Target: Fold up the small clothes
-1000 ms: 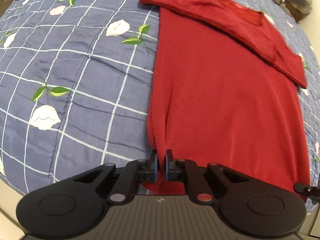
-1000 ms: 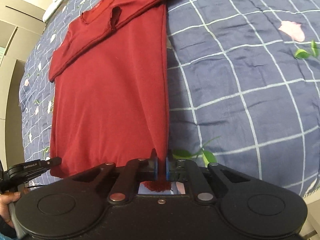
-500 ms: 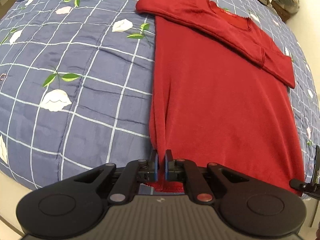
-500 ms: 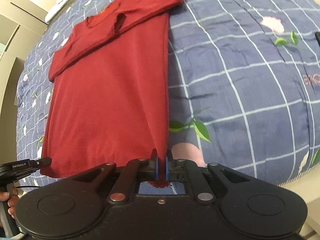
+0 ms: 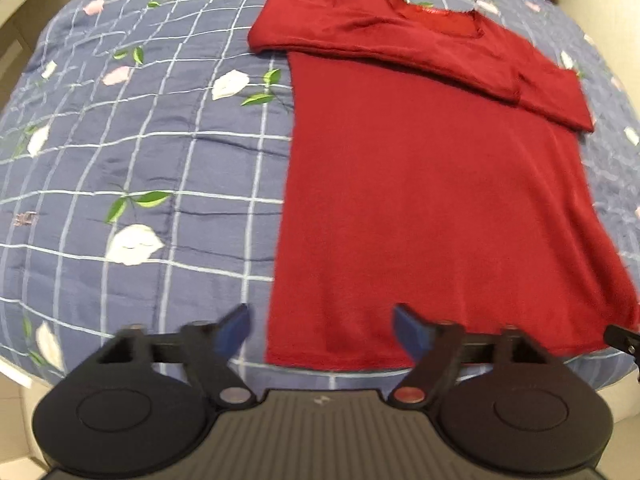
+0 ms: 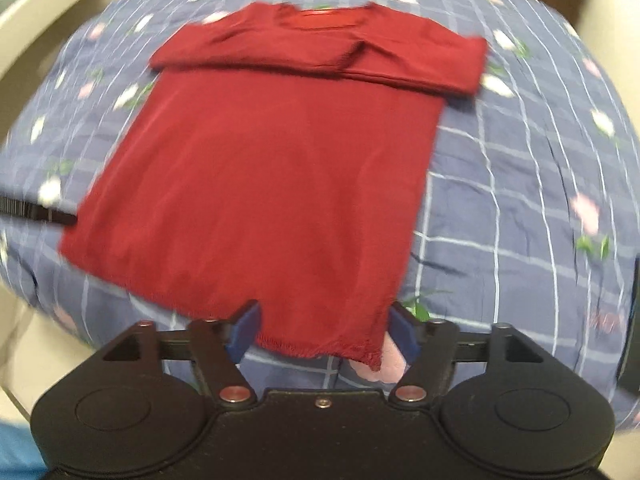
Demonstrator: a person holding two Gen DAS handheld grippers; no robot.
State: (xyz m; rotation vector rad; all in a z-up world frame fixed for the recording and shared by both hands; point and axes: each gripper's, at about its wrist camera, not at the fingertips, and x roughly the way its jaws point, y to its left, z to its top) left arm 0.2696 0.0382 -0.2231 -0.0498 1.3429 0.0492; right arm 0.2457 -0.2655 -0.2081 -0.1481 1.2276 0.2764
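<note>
So here both grippers are wide open and holding nothing. The left gripper (image 5: 322, 330) has its blue-padded fingers (image 5: 234, 328) spread far apart, hovering over the near edge of the bed; the left finger sits over bare quilt (image 5: 132, 152) and the right one over the bottom hem of the red sweater (image 5: 420, 200), right around its lower-left corner. The sweater is lying flat on the quilt, hem along the near edge of the bed, neckline pointing to the far side, and both sleeves are folded across the chest so they overlap in a band near the top. The quilt is blue-grey with a white grid and little white and pink flowers with green leaves, and there's a lot of it bare to the left of the sweater. Over on the right, the right gripper (image 6: 324, 328) is just as open, fingers (image 6: 246, 326) splayed either side of the sweater's (image 6: 272, 184) lower-right hem corner, not pinching it. That view is pretty motion-blurred, so I can't tell whether the pads are brushing the fabric or just above it. More bare quilt (image 6: 520, 184) runs off toward the right edge of the bed.
</note>
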